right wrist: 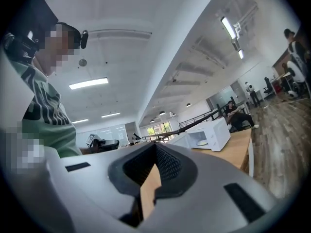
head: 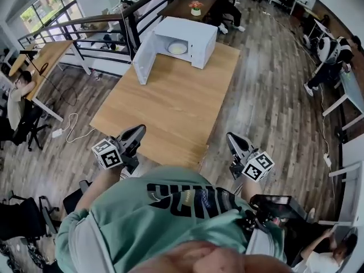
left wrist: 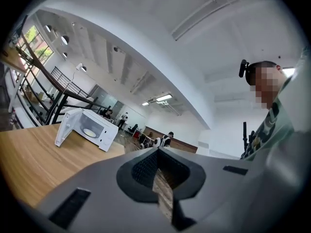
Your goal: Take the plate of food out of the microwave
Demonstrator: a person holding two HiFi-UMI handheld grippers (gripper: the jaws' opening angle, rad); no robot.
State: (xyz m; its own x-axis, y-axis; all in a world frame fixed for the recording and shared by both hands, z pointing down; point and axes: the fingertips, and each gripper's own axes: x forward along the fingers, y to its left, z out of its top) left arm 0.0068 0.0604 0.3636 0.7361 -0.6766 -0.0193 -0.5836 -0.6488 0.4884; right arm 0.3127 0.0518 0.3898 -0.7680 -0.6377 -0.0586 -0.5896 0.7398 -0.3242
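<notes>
A white microwave stands at the far end of the wooden table, its door swung open to the left. Inside lies a pale plate of food. My left gripper and right gripper hover at the table's near edge, close to my body and far from the microwave. Both are shut with nothing between the jaws. In the left gripper view the microwave with the plate shows at the left beyond the left gripper. The right gripper view has the microwave to the right of the right gripper.
A black railing runs behind the table's far left. Beyond the microwave stands a dark table with a flower pot. People sit at desks at the left and right. Office chairs stand at my lower left.
</notes>
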